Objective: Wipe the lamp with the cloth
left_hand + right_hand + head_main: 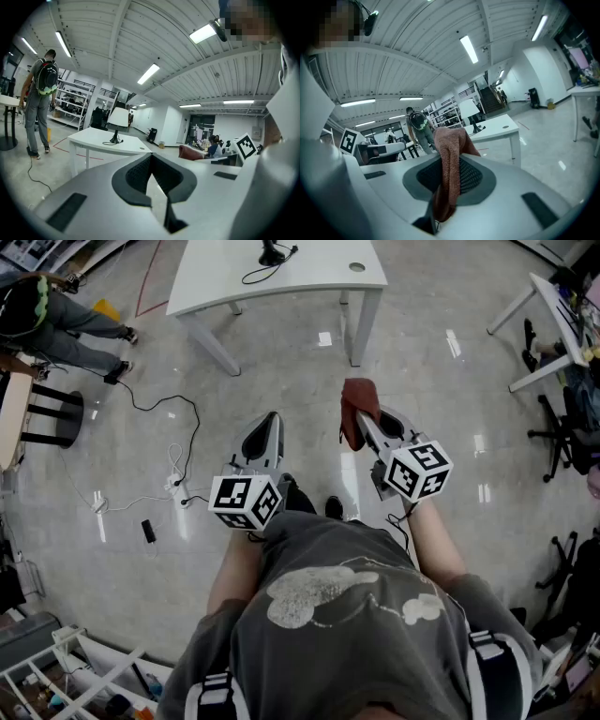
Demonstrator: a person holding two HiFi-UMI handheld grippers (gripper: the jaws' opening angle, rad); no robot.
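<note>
Cloth (449, 173) clamped in right gripper (366, 426), draped over its tips, left gripper (151, 158) closed, empty

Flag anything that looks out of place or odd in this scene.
Nothing is damaged or spilled. The one untidy thing: a power strip and loose cables trail across the floor at the head view's left. The cloth hangs bunched from the right gripper, and the lamp stands upright on the table.

Nubby cloth (449, 161) (terry, seemingly); glossy floor (450, 427).
</note>
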